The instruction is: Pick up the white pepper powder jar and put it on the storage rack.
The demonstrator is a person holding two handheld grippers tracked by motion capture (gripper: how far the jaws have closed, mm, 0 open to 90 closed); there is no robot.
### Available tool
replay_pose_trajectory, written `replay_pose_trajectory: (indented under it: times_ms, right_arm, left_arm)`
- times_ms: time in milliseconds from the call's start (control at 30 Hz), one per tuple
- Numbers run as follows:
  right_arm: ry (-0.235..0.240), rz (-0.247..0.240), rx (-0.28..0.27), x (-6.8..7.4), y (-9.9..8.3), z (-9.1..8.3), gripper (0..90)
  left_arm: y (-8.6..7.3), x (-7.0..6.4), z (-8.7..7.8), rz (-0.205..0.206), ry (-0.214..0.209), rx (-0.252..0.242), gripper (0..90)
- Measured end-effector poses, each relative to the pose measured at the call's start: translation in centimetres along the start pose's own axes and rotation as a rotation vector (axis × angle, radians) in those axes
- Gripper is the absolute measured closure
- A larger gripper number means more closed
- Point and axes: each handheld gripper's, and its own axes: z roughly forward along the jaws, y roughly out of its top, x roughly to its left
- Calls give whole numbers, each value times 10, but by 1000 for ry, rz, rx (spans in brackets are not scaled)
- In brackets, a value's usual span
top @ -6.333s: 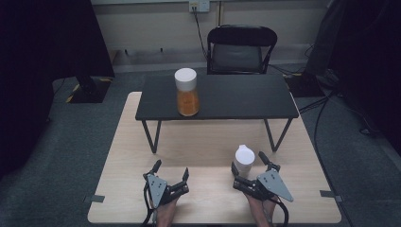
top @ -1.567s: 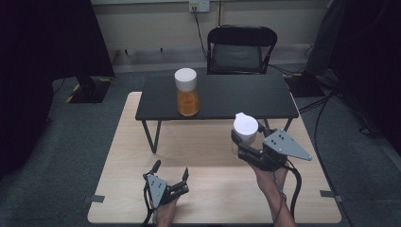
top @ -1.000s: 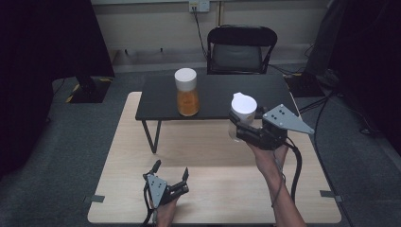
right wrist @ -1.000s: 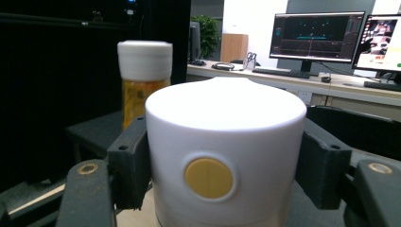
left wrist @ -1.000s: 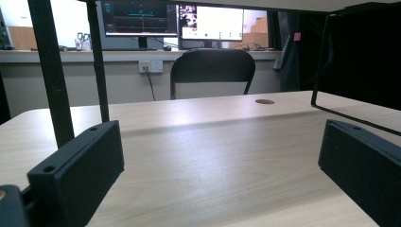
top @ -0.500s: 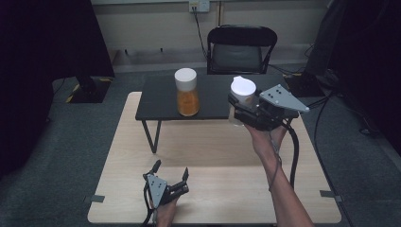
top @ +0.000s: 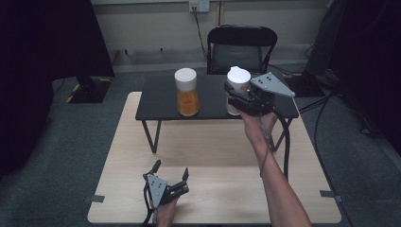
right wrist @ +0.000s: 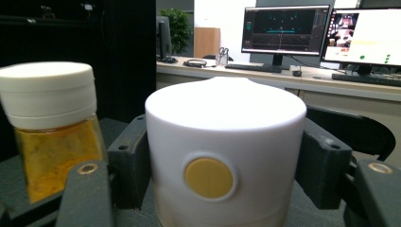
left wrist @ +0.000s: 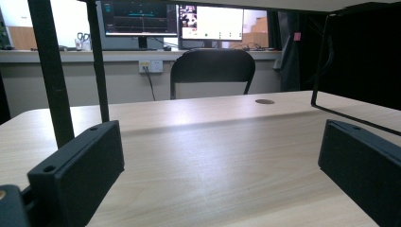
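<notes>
Carried forward, white bottle [top: 237, 87] pinched by right gripper [top: 235, 101] nears amber-filled jar [top: 187, 92]; left gripper [top: 171, 176] spread.

**White container upright by the amber jar**

A white cylindrical container [top: 238, 85] with a domed top and a round yellow spot on its side stands upright over the black shelf, just right of the white-capped amber jar [top: 187, 92], the two apart.

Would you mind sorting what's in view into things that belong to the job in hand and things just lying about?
In the job:
right gripper
white container
black low table

Lying about:
amber jar
left gripper
black chair
</notes>
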Motion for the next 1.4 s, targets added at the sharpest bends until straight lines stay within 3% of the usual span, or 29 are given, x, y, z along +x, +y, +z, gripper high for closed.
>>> replay_pose_trajectory:
  times_ms: [333,1400]
  right_arm:
    - [-5,0,4,1,-7,10,303]
    - [-9,4,-25,0,-16,7,275]
  left_arm:
    - [0,0,0,1,0,0,2]
    - [0,0,0,1,1,0,4]
